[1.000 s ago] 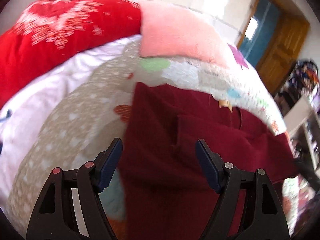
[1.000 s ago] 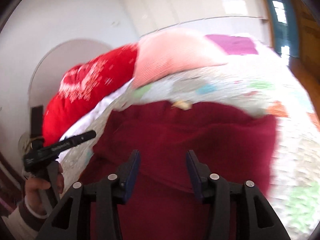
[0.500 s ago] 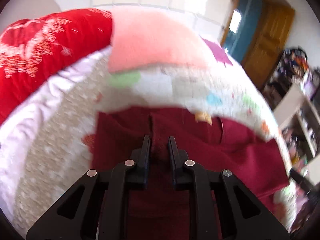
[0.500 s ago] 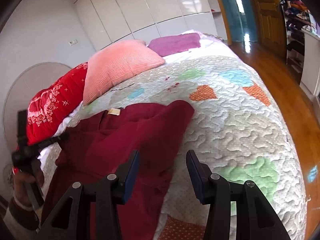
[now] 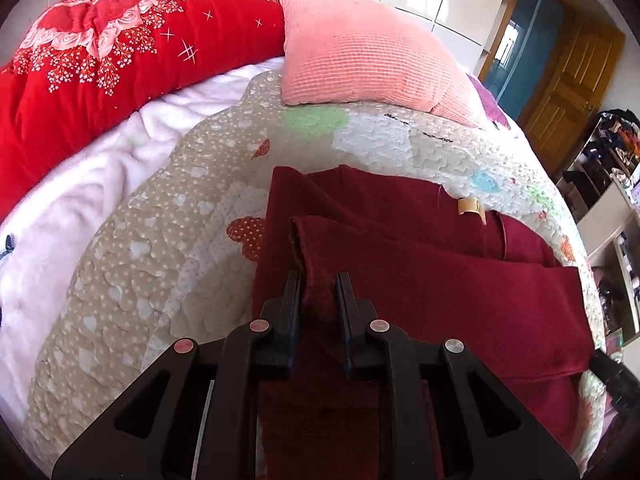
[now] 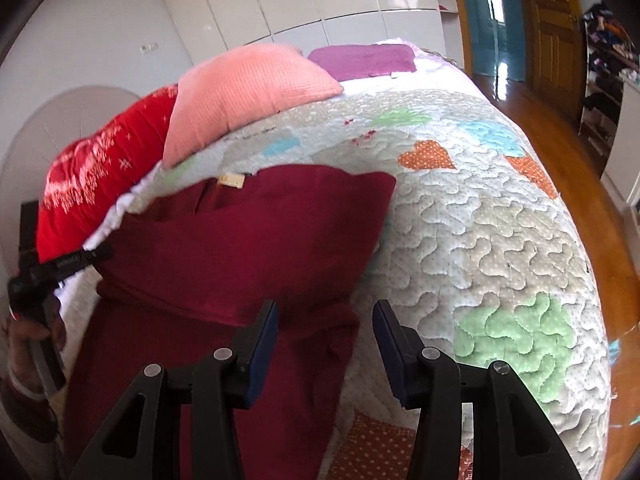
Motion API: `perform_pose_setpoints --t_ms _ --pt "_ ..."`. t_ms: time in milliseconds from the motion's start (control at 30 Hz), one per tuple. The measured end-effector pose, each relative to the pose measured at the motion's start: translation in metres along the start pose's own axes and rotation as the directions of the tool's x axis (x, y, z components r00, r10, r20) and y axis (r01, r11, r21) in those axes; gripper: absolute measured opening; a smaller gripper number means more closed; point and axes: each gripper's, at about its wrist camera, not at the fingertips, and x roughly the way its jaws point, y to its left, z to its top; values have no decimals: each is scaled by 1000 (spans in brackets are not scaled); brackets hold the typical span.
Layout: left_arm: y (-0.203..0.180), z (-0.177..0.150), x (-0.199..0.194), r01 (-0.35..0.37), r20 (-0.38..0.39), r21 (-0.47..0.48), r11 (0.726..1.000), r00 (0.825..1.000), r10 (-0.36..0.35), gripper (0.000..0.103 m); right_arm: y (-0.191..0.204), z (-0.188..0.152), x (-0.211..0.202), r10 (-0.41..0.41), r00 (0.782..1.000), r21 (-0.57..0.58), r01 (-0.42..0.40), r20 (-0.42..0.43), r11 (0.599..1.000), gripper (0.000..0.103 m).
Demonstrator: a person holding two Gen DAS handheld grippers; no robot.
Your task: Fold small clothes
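Observation:
A dark red garment [image 5: 420, 264] lies on a patchwork quilt [image 5: 160, 240], partly folded, with a tan label [image 5: 471, 206] near its collar. My left gripper [image 5: 318, 280] is shut on a raised fold of the garment's left edge. In the right wrist view the garment [image 6: 248, 240] lies left of centre, a sleeve folded across it. My right gripper [image 6: 325, 312] is open and empty above the garment's right edge. The hand holding the left gripper [image 6: 44, 276] shows at the far left of that view.
A pink pillow [image 5: 360, 52] and a red floral duvet [image 5: 100, 52] lie at the head of the bed. A purple cloth [image 6: 364, 60] lies beyond the pillow. The quilt [image 6: 480, 220] stretches right to the bed edge, with wooden floor [image 6: 560, 128] and shelves beyond.
My left gripper closed on the garment's left fold and holds it. My right gripper stayed open and swung right, off the middle of the garment to its right edge.

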Motion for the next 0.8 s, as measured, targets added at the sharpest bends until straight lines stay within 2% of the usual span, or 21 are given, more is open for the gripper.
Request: perform_pose_setpoints --t_ms 100,200,267,333,367,433,467,500,600,633,667,733,800 --pt "-1 1 -2 -4 2 5 1000 1000 4 15 8 -3 3 6 999 -49 -8 -40 999 47" --pt "-3 -1 1 -19 -7 11 1000 1000 19 15 12 -8 2 22 999 -67 -25 -46 997 47" --pt "-1 -4 2 -20 -10 6 1000 1000 20 15 16 -11 12 -10 994 -113 -3 -109 994 47" --pt "0 -6 3 -25 -14 4 1000 1000 25 15 22 -14 14 -48 993 -170 29 -106 985 47" --pt "1 -7 5 -26 -22 -1 1000 999 26 15 24 -12 14 -89 994 -192 74 -71 979 47" --pt "3 -9 5 -17 -33 -18 1000 999 16 15 25 -6 18 -199 980 -204 195 -1 959 44" --pt "4 -11 5 2 -41 -25 1000 999 -3 15 23 -4 20 -238 971 -212 239 29 948 37" --pt "4 -13 4 10 -42 -24 1000 999 -11 15 18 -2 21 -263 964 -188 266 45 945 25" --pt "-3 -22 5 8 -45 12 1000 999 -7 15 -7 -4 6 -179 981 -17 180 77 983 23" --pt "-6 -25 8 -7 -47 24 1000 999 8 16 -12 -7 5 -189 979 -3 189 72 982 23" --pt "-7 -26 10 -18 -45 31 999 999 20 16 -16 -12 12 -192 981 1 192 29 981 23" --pt "-7 -28 9 -22 -37 37 999 999 24 16 -22 -23 22 -161 986 8 161 -35 987 23" --pt "-4 -27 5 -23 -49 31 999 999 24 19 -24 -23 10 -142 990 11 142 -29 990 23"
